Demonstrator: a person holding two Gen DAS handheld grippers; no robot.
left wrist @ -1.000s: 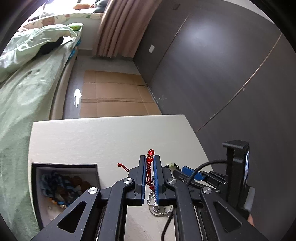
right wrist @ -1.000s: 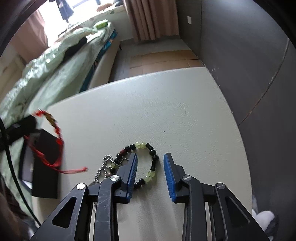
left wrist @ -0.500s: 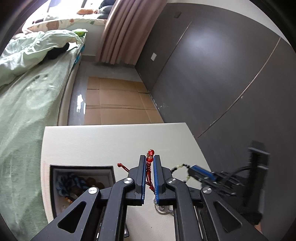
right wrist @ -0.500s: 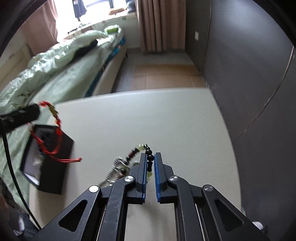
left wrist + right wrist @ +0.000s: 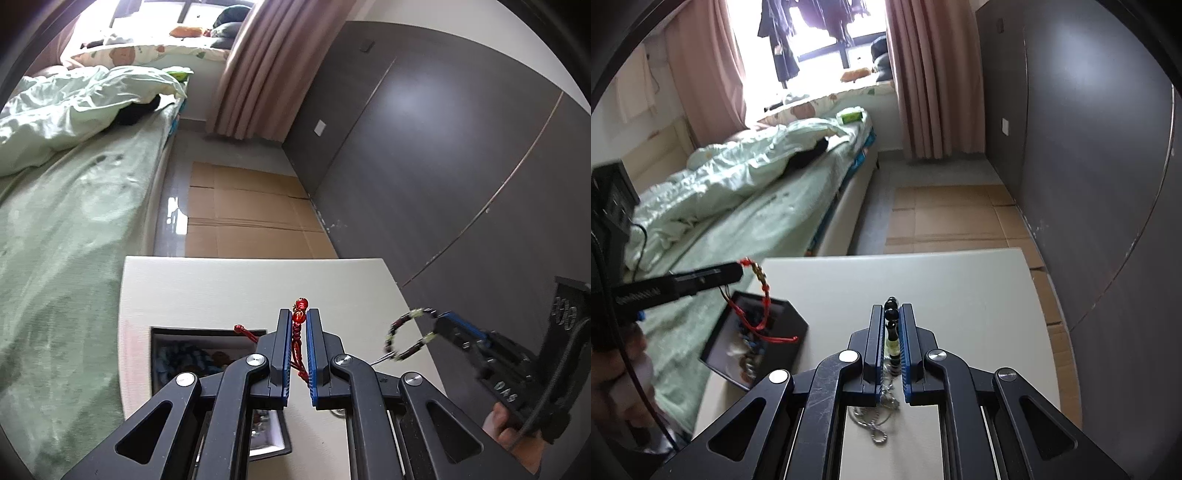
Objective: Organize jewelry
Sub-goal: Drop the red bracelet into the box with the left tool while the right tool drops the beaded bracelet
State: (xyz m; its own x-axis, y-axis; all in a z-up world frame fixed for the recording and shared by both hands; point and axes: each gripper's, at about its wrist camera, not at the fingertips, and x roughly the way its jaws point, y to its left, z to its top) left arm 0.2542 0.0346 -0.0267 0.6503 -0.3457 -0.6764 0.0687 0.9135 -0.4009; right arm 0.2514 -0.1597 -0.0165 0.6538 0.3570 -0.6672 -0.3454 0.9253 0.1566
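The right gripper (image 5: 889,334), which a second ago stood with its jaws apart around the beaded bracelet (image 5: 891,325) on the table (image 5: 960,295), has since clamped on it and lifted it. From the left wrist view the green-and-dark bead loop (image 5: 408,336) now hangs in the air beyond the table's right edge. The left gripper (image 5: 296,347) has kept its jaws pressed on the red cord bracelet (image 5: 298,328) throughout, and it has drifted toward the black jewelry box (image 5: 753,339), which sits at the table's left edge with its open top showing a tangle of pieces already inside.

For the task, this likely means both bracelets are now in hand and off the surface, so the next step is probably carrying each over the box and releasing it there; the red one is already close above it, its tails dangling over the opening.

Counted: two grippers, each holding one bracelet, so two bracelets in the air. One silver ball chain (image 5: 875,421) lies on the table just under the right gripper, partly hidden by the fingers, and one box. The pieces in the box are too blurred to count.
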